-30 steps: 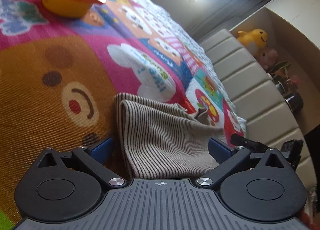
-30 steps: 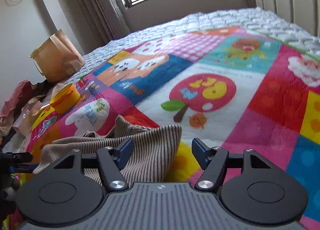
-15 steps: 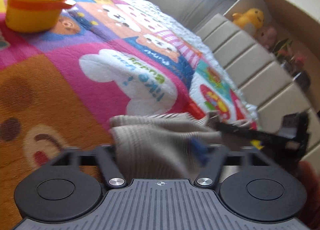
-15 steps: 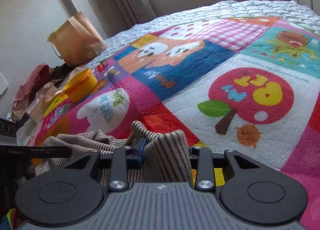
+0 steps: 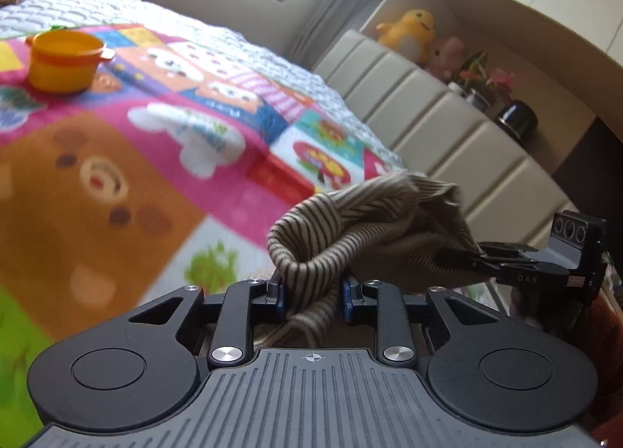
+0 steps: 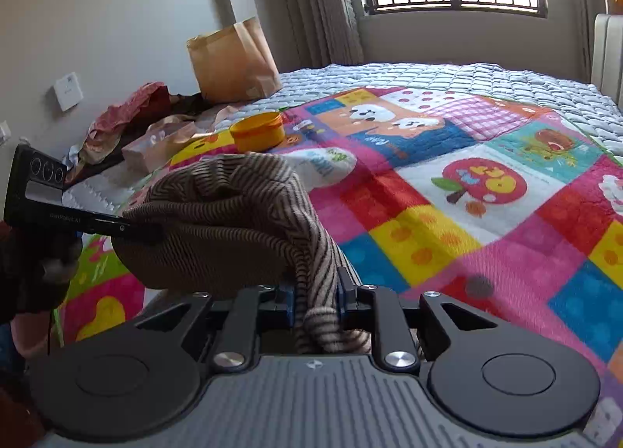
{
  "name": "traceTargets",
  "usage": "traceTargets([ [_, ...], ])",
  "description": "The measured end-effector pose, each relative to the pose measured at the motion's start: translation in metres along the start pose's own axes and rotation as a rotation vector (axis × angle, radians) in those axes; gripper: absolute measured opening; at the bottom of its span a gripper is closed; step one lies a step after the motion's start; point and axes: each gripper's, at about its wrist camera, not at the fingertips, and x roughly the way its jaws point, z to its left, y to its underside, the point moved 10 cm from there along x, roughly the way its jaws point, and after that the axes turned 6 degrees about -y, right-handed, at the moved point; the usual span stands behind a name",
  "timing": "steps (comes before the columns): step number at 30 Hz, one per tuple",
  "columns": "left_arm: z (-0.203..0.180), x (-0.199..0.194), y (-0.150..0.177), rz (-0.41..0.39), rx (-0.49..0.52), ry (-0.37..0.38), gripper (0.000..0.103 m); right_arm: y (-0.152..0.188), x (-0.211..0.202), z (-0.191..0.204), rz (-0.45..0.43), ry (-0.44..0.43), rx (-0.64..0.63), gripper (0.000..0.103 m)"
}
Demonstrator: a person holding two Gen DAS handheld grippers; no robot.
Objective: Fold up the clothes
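A beige garment with thin dark stripes (image 5: 350, 230) hangs bunched in the air above the colourful quilt (image 5: 117, 183). My left gripper (image 5: 313, 296) is shut on one end of it. My right gripper (image 6: 314, 298) is shut on the other end of the striped garment (image 6: 233, 214). In the left wrist view the right gripper (image 5: 518, 265) reaches in from the right into the cloth. In the right wrist view the left gripper (image 6: 78, 214) reaches in from the left. The cloth sags between the two.
An orange plastic pot (image 5: 62, 58) stands on the quilt at the far left; it also shows in the right wrist view (image 6: 259, 130). A padded headboard (image 5: 447, 136) lies to the right. A brown paper bag (image 6: 233, 58) and crumpled bags (image 6: 128, 129) sit at the bed's far edge.
Both grippers closed on the ends of the striped garment, which lay flat on the quilt, and lifted it clear of the bed. It now hangs bunched between them.
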Motion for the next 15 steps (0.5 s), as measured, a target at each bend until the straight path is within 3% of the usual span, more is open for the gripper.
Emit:
traceTargets([
  [4, 0.008, -0.012, 0.042, 0.047, 0.020, -0.057, 0.036, 0.050, -0.008, 0.029, 0.094, 0.037, -0.101, 0.019],
  [8, 0.013, -0.026, 0.067, 0.091, 0.054, -0.121, 0.053, 0.095, -0.009, 0.039, 0.205, 0.105, -0.219, 0.025],
  [10, 0.015, -0.036, 0.077, 0.103, 0.049, -0.126, 0.059, 0.106, -0.017, 0.038, 0.210, 0.124, -0.236, 0.033],
  [12, 0.018, -0.045, 0.084, 0.107, 0.023, -0.120, 0.073, 0.115, -0.028, 0.033, 0.206, 0.145, -0.217, 0.039],
  [15, 0.018, -0.060, 0.088, 0.095, -0.039, -0.084, 0.080, 0.121, -0.048, 0.019, 0.170, 0.188, -0.140, 0.055],
])
